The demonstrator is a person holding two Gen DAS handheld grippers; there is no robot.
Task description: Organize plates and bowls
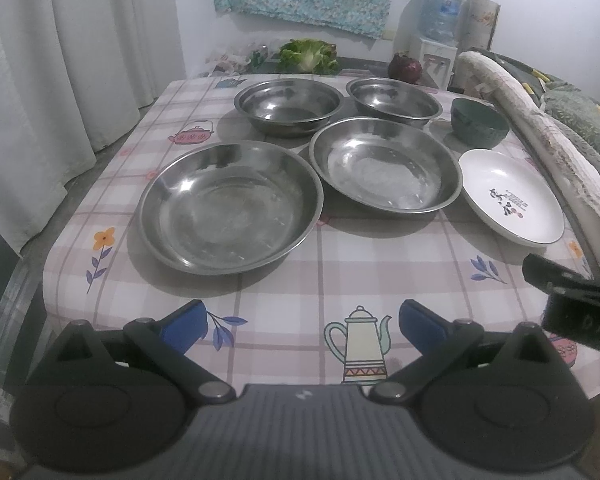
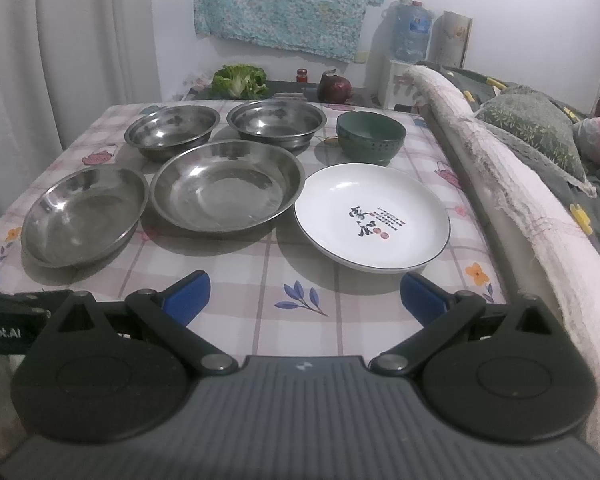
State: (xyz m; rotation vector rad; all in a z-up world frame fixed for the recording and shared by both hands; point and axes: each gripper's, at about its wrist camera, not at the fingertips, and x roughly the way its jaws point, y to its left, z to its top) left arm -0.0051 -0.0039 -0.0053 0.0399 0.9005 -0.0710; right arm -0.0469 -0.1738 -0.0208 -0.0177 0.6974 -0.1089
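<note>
Left gripper [image 1: 300,320] and right gripper [image 2: 305,294] hang over the counter's [image 1: 284,288] near edge, fingers wide and empty; two steel plates [image 1: 230,208], two steel bowls [image 1: 289,106], a green bowl [image 2: 370,138] and a white plate [image 2: 372,216] sit apart mid-counter.

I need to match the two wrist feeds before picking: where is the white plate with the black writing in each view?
Left wrist: white plate at the right edge of the table, right of the steel plates.
Right wrist: white plate right of centre, just ahead of the open right gripper.
Shared landmark: the green bowl sits directly behind it.
</note>
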